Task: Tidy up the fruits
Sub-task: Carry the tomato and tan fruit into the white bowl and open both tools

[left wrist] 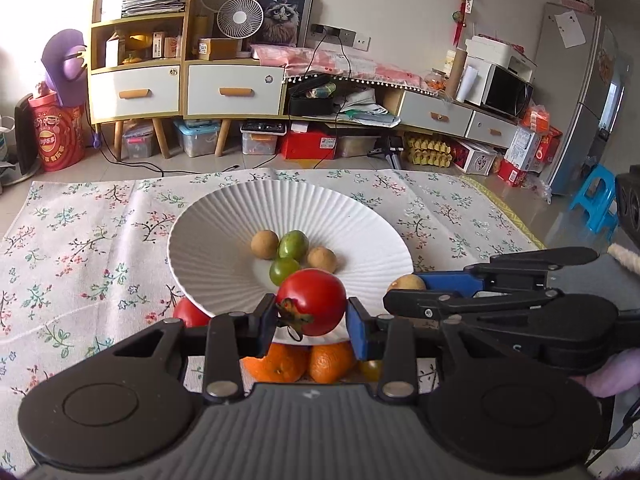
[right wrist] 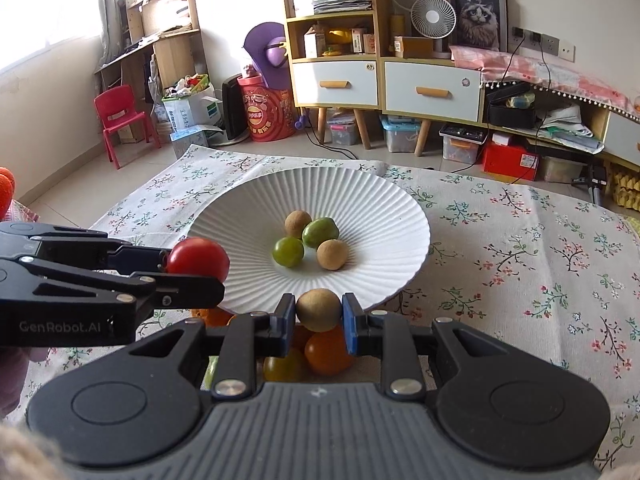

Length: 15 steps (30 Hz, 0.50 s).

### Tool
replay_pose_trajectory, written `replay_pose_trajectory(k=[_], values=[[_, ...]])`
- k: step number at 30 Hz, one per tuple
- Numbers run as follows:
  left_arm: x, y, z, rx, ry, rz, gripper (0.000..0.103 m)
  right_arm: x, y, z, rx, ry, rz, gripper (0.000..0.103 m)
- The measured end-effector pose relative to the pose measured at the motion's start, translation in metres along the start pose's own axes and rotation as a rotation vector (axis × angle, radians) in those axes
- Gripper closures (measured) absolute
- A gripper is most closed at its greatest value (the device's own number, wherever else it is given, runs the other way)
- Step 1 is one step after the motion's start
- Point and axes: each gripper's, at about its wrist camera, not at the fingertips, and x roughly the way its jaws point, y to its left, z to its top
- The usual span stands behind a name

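From the left wrist, the left tongs (left wrist: 311,312) are clamped on a glossy red tomato (left wrist: 311,301), with the ribbed white ceramic plate (left wrist: 224,216) straight ahead and slightly below.

From the right wrist, the right tongs (right wrist: 318,314) are clamped on a round tan longan (right wrist: 318,309), just short of the plate's near rim, equally close.

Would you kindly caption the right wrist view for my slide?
Right gripper holding a longan before the fruit plate.

Tiled floor (right wrist: 120,168), wooden sideboard (right wrist: 384,80), bright window (right wrist: 48,8), red chair (right wrist: 120,120)
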Motion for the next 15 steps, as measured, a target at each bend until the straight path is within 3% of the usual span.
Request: replay_pose_trajectory(k=[9, 15], values=[[0.039, 0.023, 0.021, 0.019, 0.058, 0.063, 0.072, 0.016, 0.000, 0.007, -0.048, 0.030, 0.012, 0.081], [0.061, 0.034, 0.030, 0.010, 0.115, 0.059, 0.072, 0.030, 0.001, 0.010, -0.065, 0.050, 0.013, 0.081]])
